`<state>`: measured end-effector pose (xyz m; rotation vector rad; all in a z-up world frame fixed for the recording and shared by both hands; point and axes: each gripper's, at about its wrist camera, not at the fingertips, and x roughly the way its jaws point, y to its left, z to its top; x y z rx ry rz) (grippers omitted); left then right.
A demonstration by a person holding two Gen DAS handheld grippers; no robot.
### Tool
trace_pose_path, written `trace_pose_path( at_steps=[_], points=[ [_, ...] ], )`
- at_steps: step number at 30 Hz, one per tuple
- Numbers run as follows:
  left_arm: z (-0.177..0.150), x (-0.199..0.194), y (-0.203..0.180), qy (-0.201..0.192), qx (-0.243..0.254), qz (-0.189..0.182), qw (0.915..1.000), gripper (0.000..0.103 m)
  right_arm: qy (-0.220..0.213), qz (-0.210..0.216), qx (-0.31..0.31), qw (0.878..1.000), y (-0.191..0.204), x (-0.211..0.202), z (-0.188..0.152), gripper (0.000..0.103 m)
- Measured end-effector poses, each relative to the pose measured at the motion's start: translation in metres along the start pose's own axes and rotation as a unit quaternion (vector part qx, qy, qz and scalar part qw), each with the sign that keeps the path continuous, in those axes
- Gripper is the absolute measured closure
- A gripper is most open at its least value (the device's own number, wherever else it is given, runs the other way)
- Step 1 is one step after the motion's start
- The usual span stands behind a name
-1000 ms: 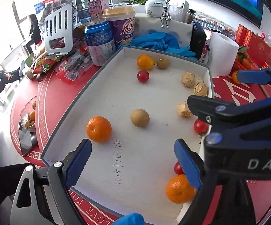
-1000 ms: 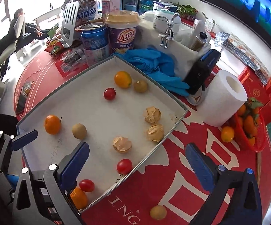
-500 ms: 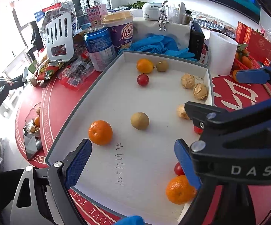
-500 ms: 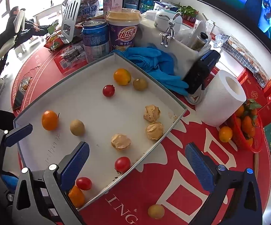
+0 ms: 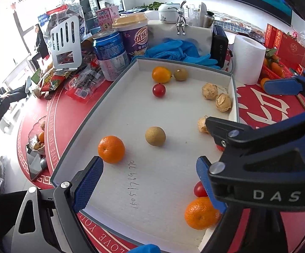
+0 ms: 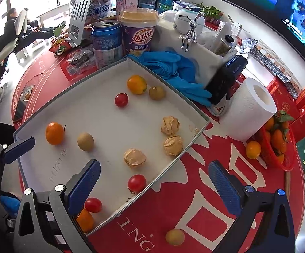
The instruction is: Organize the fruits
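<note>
**Both grippers open over the fruit tray**

The left gripper (image 5: 149, 181) and right gripper (image 6: 155, 181) hang with jaws wide apart, holding nothing. The tray (image 6: 196, 113) holds 3 oranges, 3 tomatoes and 3 husked fruits. 1 yellow fruit (image 6: 174, 236) lies outside on the red cloth (image 6: 194, 189).

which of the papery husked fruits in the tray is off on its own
The tan papery husked fruit nearest the right gripper; the other two husked fruits sit as a pair by the white tray's right wall.
</note>
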<state>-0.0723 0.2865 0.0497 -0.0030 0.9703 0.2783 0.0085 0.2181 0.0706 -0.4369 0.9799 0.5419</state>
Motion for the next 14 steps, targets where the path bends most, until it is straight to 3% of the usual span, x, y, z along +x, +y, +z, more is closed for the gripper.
trace_pose_path(
  at_steps=[14],
  points=[
    [-0.0028,-0.0019,-0.0031,-0.013,0.011,0.007,0.9998,0.011,0.000,-0.001,0.001,1.000,-0.0009,0.0004,-0.0013,0.000]
  ],
)
